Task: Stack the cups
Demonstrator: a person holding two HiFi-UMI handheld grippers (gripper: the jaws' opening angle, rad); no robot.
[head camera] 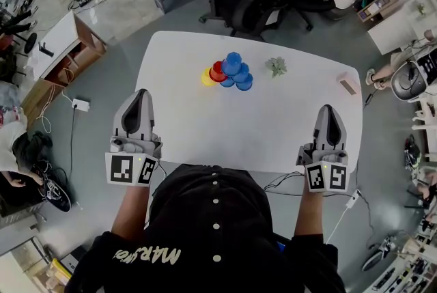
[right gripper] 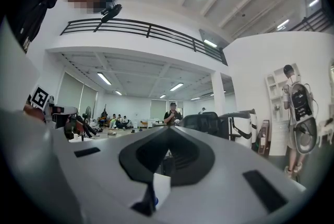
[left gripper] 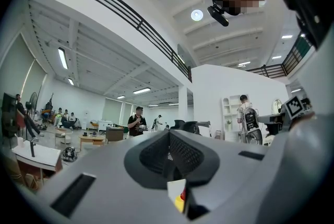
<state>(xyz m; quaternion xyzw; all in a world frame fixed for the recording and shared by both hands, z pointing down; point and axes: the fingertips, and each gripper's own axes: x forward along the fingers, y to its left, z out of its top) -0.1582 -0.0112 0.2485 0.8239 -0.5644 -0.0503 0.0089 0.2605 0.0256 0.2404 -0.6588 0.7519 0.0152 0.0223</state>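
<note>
Currently the left tongs (head camera: 141, 97) and right tongs (head camera: 327, 111) are hovering closed and empty at the near edge of the surface (head camera: 225, 131), with the cups (head camera: 229, 72) clustering well beyond, so reaching in while closed is probably risking toppling them.

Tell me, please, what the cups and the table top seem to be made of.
The cups look like plastic: saturated, even blue, red and yellow, with a faint sheen. The table top looks like white laminate or painted board: smooth, uniform, no visible grain.
</note>
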